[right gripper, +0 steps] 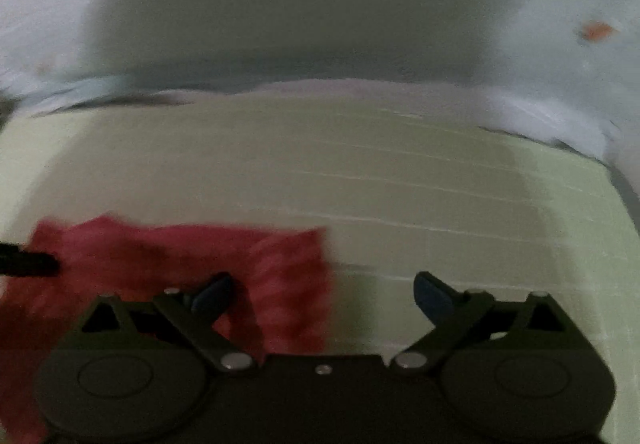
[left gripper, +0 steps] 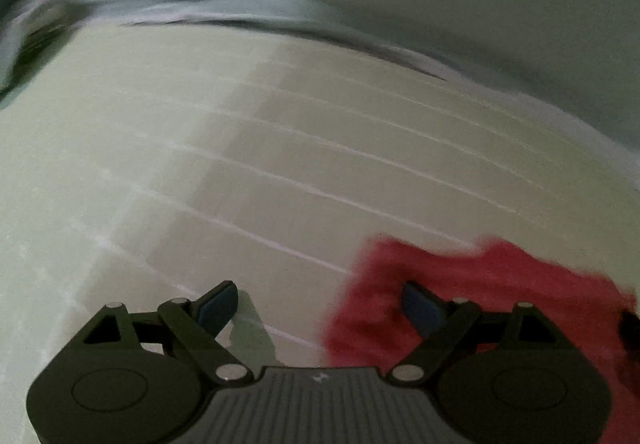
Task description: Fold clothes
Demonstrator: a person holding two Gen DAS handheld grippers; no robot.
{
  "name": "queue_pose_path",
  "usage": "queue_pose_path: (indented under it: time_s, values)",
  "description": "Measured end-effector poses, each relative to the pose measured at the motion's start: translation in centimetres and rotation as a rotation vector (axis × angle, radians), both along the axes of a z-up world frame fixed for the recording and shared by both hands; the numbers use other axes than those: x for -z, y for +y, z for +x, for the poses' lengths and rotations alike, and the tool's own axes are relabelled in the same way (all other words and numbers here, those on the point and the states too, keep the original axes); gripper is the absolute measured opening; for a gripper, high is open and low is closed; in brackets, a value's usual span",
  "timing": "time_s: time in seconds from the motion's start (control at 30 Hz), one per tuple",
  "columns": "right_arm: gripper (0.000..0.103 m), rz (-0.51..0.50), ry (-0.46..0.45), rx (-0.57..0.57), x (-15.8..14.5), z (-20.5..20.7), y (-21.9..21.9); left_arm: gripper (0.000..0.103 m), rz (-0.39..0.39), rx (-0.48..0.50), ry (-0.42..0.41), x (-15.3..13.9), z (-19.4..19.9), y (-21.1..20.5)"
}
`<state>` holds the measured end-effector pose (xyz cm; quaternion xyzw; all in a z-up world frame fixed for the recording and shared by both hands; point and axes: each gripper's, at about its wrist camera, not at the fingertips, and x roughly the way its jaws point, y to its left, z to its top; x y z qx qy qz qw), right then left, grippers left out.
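Both the left claw and right claw hang wide open, empty, flanking the red garment on the table, apparently poised to grasp opposite edges.

Pale green gridded mat: bare beyond crumpled red cloth. Rumpled pale blue sheet rises along mat's far edge, blocking there.

Red cloth, pale green mat (thin white lines), seemingly blue-tipped black tongs
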<state>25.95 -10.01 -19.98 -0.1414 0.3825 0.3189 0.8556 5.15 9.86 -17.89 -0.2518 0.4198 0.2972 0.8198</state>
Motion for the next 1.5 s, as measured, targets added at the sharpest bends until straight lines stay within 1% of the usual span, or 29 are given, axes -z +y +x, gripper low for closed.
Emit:
queue_pose_path:
  time_s: [0.07, 0.1, 0.13, 0.23, 0.27, 0.3, 0.33, 0.4, 0.47, 0.5, 0.63, 0.7, 0.77, 0.8, 0.87, 0.93, 0.97, 1.1, 1.2, 1.3, 1.37, 1.47, 1.5]
  values:
    - [0.098, -0.017, 0.011, 0.069, 0.4, 1.0, -1.0, 0.089, -0.003, -0.033, -0.001, 0.1, -0.2, 0.9]
    - [0.098, -0.008, 0.002, 0.141, 0.6, 1.2, -1.5, 0.089, -0.005, -0.049, -0.002, 0.2, -0.3, 1.3]
    - [0.098, 0.0, 0.002, 0.189, 0.7, 1.2, -2.1, 0.089, -0.006, -0.066, -0.003, 0.2, -0.4, 1.7]
    - [0.098, 0.03, 0.041, 0.211, 0.5, 0.7, -3.7, 0.089, -0.011, -0.115, -0.005, 0.4, -0.7, 3.0]
    - [0.1, 0.038, 0.044, 0.235, 0.3, 0.3, -4.1, 0.089, -0.012, -0.131, -0.006, 0.5, -0.8, 3.4]
    - [0.101, 0.044, 0.039, 0.272, 0.0, -0.3, -4.4, 0.089, -0.028, -0.102, -0.025, 0.3, -1.0, 3.1]
    - [0.102, 0.052, 0.044, 0.27, -0.1, -0.7, -4.3, 0.09, -0.043, -0.073, -0.045, 0.1, -1.1, 2.8]
    - [0.102, 0.071, 0.066, 0.215, 0.0, -1.6, -3.7, 0.094, -0.074, -0.014, -0.084, -0.2, -1.4, 2.1]
    - [0.103, 0.09, 0.088, 0.16, 0.1, -2.5, -3.0, 0.095, -0.112, 0.057, -0.1, 0.1, -1.0, 1.4]
    - [0.103, 0.099, 0.099, 0.133, 0.1, -3.0, -2.7, 0.095, -0.115, 0.079, -0.091, 0.3, -0.5, 1.2]
    - [0.103, 0.121, 0.142, 0.035, 0.7, -3.8, -1.2, 0.095, -0.067, 0.154, -0.05, 0.8, 2.0, -0.4]
    - [0.103, 0.132, 0.159, 0.0, 1.0, -3.6, -0.6, 0.095, -0.068, 0.164, -0.05, 1.0, 2.9, -0.3]
    - [0.103, 0.163, 0.153, -0.082, 0.8, -3.6, -0.3, 0.095, -0.068, 0.174, -0.05, 1.1, 3.7, -0.3]
    - [0.103, 0.174, 0.138, -0.095, 0.6, -3.6, -0.2, 0.095, -0.064, 0.172, -0.049, 1.2, 4.0, -0.2]
    - [0.103, 0.186, 0.078, -0.073, -0.1, -4.1, -0.5, 0.095, -0.067, 0.166, -0.049, 1.3, 4.2, -0.2]
    - [0.103, 0.179, 0.016, -0.077, -0.7, -4.3, -0.6, 0.095, -0.07, 0.163, -0.053, 1.5, 4.1, 0.1]
    - [0.103, 0.177, 0.012, -0.08, -0.7, -4.3, -0.6, 0.095, -0.068, 0.164, -0.056, 1.5, 4.0, 0.1]
    - [0.103, 0.179, 0.067, -0.091, 0.2, -3.7, -0.4, 0.095, -0.06, 0.173, -0.06, 1.7, 4.0, 0.3]
    - [0.103, 0.18, 0.108, -0.1, 0.9, -3.2, -0.3, 0.095, -0.07, 0.187, -0.075, 1.8, 4.2, 0.2]
    - [0.103, 0.182, 0.149, -0.108, 1.6, -2.8, -0.1, 0.094, -0.095, 0.207, -0.093, 1.7, 4.4, -0.1]
    - [0.103, 0.202, 0.151, -0.114, 1.7, -2.7, 0.0, 0.093, -0.11, 0.22, -0.103, 1.7, 4.7, -0.4]
    - [0.102, 0.198, 0.172, -0.157, 1.6, -3.0, 0.8, 0.085, -0.114, 0.239, -0.115, 1.7, 4.7, -1.1]
    - [0.102, 0.191, 0.181, -0.177, 1.5, -3.2, 1.1, 0.08, -0.109, 0.246, -0.111, 1.7, 4.8, -1.3]
